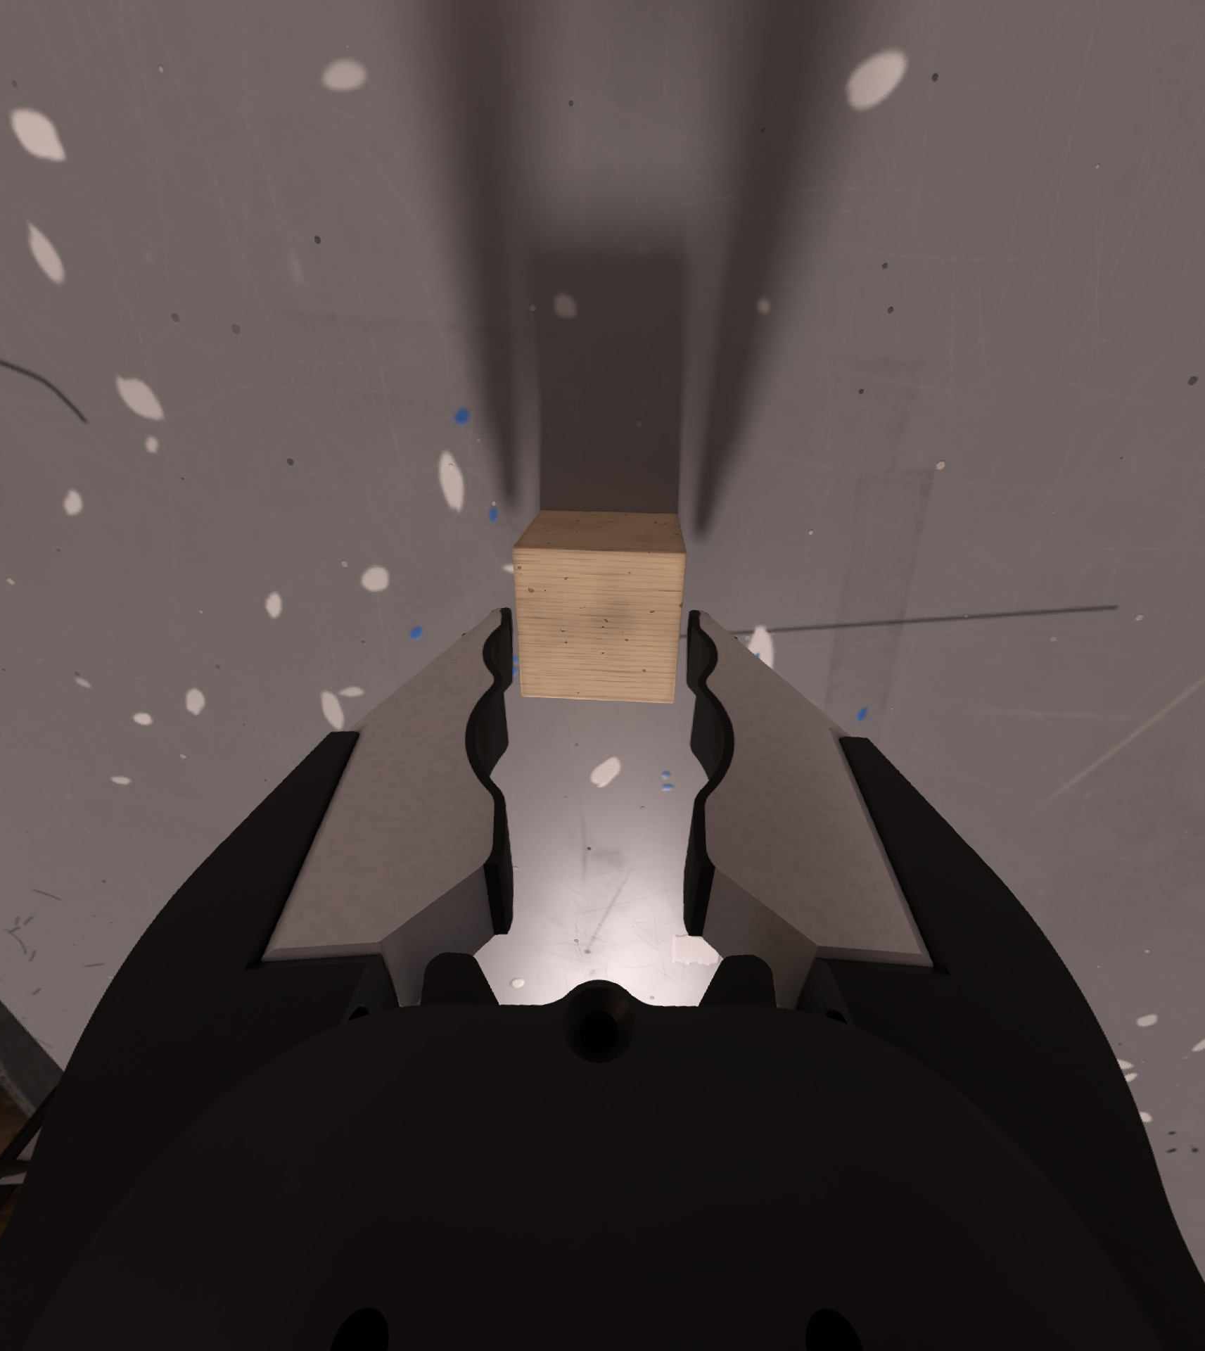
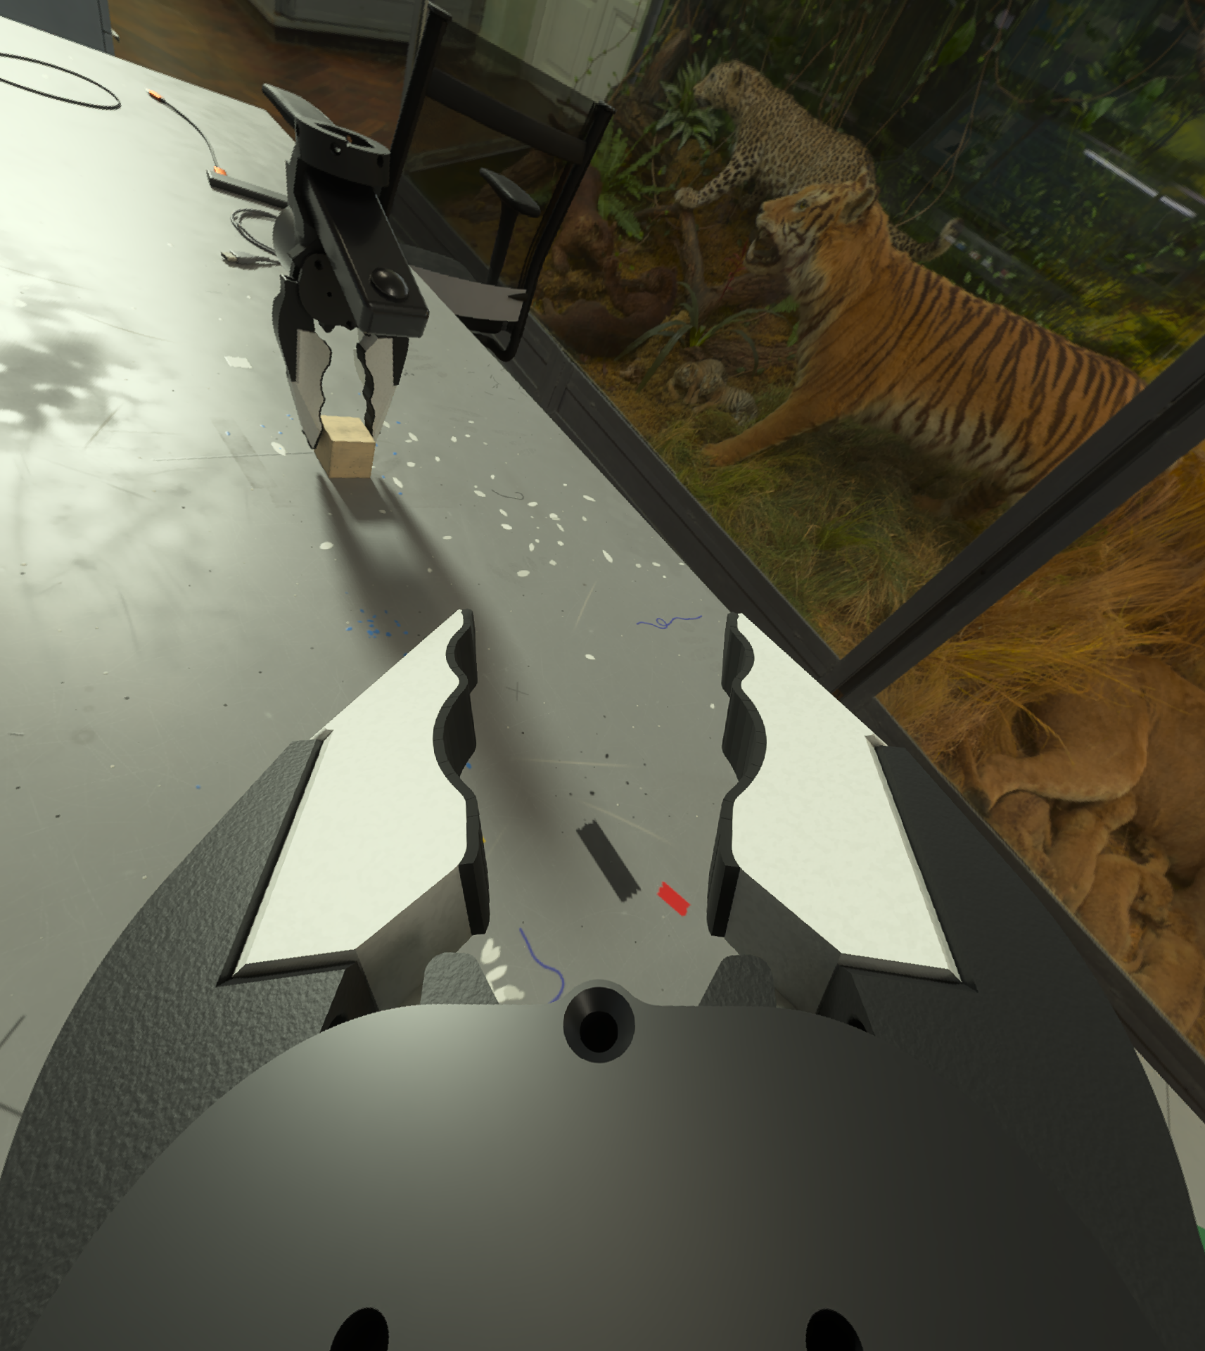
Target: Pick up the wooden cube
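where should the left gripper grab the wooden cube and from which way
Grip the wooden cube on its two flat opposite side faces, coming down from above. The left gripper is already lined up this way, its open fingertips flanking the cube's upper part; lower a little more before closing.

The wooden cube [image 1: 598, 621] is pale wood with fine lines and tiny dark specks, not shiny; the table [image 2: 109, 585] is grey, smooth and a bit shiny, with scratches and paint dots; the right gripper [image 2: 599, 636] has bumpy black plastic sides and flat white fingers [image 2: 380, 804].
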Controlling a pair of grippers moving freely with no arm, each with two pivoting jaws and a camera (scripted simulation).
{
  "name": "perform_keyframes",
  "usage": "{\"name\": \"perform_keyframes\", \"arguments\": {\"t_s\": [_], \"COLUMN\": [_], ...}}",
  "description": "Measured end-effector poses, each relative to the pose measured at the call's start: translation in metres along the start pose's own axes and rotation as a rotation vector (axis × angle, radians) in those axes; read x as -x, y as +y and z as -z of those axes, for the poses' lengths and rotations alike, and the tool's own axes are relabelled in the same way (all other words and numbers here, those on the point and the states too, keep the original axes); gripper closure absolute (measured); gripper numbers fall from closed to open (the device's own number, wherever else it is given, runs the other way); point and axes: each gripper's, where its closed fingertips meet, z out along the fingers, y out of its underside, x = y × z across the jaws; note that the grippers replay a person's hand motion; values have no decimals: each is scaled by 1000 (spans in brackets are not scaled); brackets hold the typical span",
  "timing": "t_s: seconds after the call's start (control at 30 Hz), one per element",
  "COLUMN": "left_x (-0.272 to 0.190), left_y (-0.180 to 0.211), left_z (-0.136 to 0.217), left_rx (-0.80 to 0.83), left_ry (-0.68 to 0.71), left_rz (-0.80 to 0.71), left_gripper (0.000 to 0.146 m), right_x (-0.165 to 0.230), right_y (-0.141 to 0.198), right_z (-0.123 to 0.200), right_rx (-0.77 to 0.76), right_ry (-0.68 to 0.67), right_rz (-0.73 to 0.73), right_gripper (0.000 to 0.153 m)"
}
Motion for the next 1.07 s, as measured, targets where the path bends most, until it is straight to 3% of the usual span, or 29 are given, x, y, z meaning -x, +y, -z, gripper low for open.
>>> {"name": "perform_keyframes", "arguments": {"t_s": [0.47, 0.67, 0.77, 0.9, 0.97, 1.07], "left_x": [-2, -3, -8, -27, -47, -76], "left_y": [2, 0, -17, -67, -98, -135], "left_z": [1, 56, 112, 189, 220, 244], "left_rx": [20, -86, -258, -680, -941, -1230], "left_ry": [75, 44, -10, -24, 101, 421], "left_rz": [109, 164, 174, 269, 357, 497], "left_gripper": [102, 102, 102, 102, 102, 102], "right_x": [12, 18, 21, 40, 59, 88], "right_y": [8, 15, 11, -13, -32, -55], "right_z": [-12, -22, -32, -56, -70, -86], "right_rx": [42, 75, 59, -11, -78, -142], "right_ry": [-61, -92, -85, -71, -60, 0], "right_rz": [11, 17, 24, 91, 166, 325], "right_gripper": [88, 89, 91, 92, 92, 92]}}
